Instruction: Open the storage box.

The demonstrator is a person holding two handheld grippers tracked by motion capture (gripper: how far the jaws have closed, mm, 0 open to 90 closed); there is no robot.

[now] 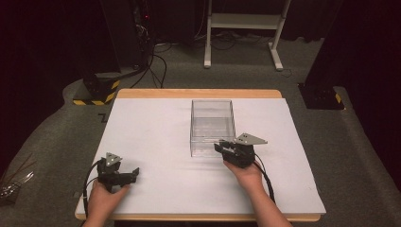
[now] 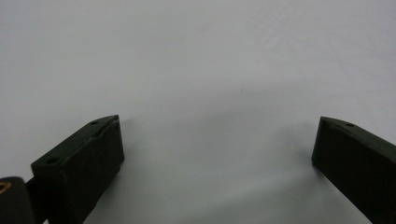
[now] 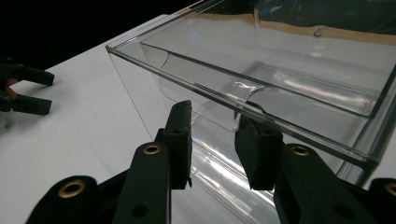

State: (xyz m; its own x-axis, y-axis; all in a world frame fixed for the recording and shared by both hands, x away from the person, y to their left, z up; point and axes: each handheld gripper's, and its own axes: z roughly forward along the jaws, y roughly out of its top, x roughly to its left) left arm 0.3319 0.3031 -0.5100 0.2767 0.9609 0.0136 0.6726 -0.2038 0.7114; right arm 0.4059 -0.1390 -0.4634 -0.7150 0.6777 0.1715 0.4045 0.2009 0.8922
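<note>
High view, left to right, taking the clear plastic box (image 1: 212, 126) as the landmark: left gripper (image 1: 134, 174) sits well to the box's left and nearer the person, resting low on the white sheet (image 1: 156, 137) that covers the table, held in the left hand (image 1: 105, 196). Left gripper view shows its two black jaws standing wide apart over bare white surface, nothing between them. The box stands upright and open-topped near the middle of the sheet, slightly toward the far edge. Right gripper (image 1: 218, 146) is at the box's near wall, toward its right corner, gripped by the right hand (image 1: 247, 174), cable trailing back along the forearm. Right gripper view: the jaws are partway closed, a narrow gap left, with the box's near wall (image 3: 219, 116) just above and ahead of the tips. One pad sits outside the wall, the other looks partly behind the clear plastic; cannot tell whether either presses on it.
</note>
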